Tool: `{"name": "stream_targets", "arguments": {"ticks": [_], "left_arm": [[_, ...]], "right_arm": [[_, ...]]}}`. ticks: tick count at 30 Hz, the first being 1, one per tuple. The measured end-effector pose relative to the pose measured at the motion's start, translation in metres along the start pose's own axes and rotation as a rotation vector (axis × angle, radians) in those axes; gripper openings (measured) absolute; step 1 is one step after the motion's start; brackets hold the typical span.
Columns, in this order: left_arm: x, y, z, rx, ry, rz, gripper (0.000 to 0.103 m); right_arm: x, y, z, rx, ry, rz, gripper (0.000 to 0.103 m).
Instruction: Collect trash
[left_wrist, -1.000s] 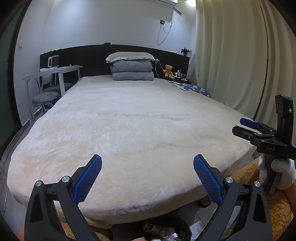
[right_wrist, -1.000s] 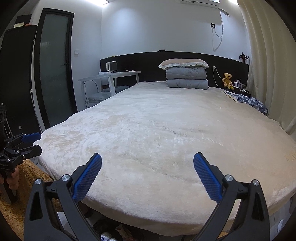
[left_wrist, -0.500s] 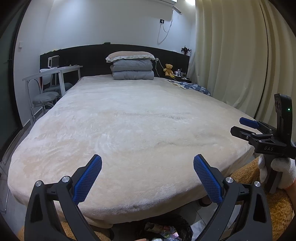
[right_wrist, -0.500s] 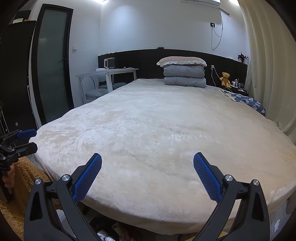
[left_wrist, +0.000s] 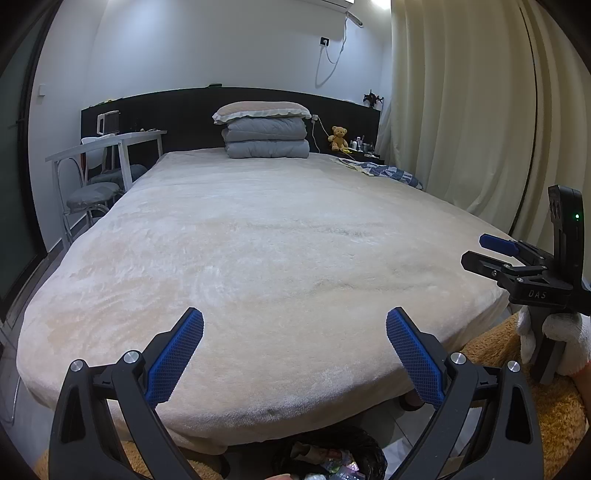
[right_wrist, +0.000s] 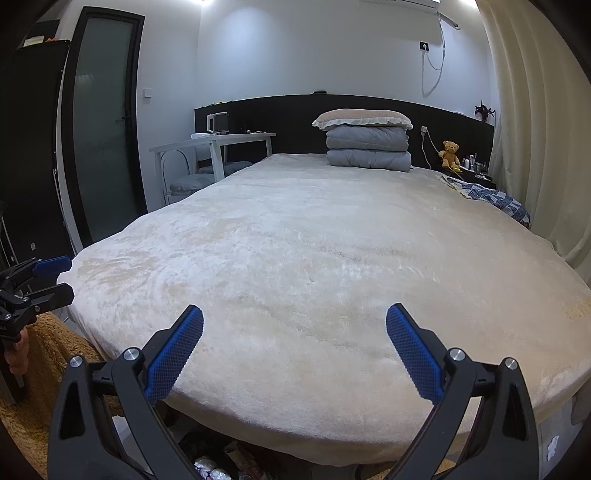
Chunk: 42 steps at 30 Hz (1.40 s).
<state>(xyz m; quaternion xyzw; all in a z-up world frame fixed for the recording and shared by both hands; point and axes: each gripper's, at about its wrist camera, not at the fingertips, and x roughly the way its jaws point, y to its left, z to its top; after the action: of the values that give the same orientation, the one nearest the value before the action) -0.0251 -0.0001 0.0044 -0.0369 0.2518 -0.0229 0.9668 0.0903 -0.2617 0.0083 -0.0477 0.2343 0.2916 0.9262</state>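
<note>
A black-lined trash bin (left_wrist: 332, 456) holding wrappers stands on the floor at the foot of the bed, below and between my left gripper's fingers; some of its trash shows at the bottom of the right wrist view (right_wrist: 212, 467). My left gripper (left_wrist: 294, 349) is open and empty above the bed's foot edge. My right gripper (right_wrist: 294, 347) is open and empty too, and it also shows at the right of the left wrist view (left_wrist: 480, 251). The left gripper shows at the left edge of the right wrist view (right_wrist: 59, 278). No loose trash shows on the bed.
A wide bed with a cream blanket (left_wrist: 266, 240) fills both views, with folded grey quilts and a pillow (left_wrist: 266, 136) at the headboard. A white desk and chairs (left_wrist: 103, 162) stand left. Curtains (left_wrist: 461, 110) hang right. A brown rug (left_wrist: 517, 387) lies underfoot.
Both grippers have risen slightly and stayed open; the right one has turned a little left. Nothing was picked up or let go.
</note>
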Motion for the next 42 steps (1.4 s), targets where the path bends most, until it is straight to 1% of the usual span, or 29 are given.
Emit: {"name": "stream_targets", "arguments": {"ticks": [26, 42], "left_arm": [[-0.0001, 0.0018, -0.0021, 0.006, -0.007, -0.006, 0.096], [0.0008, 0.0000, -0.0013, -0.002, -0.010, 0.008, 0.096]], "right_arm": [[0.0029, -0.0023, -0.0034, -0.005, 0.003, 0.000, 0.098], [0.0035, -0.0046, -0.0037, -0.007, 0.002, 0.000, 0.098]]}}
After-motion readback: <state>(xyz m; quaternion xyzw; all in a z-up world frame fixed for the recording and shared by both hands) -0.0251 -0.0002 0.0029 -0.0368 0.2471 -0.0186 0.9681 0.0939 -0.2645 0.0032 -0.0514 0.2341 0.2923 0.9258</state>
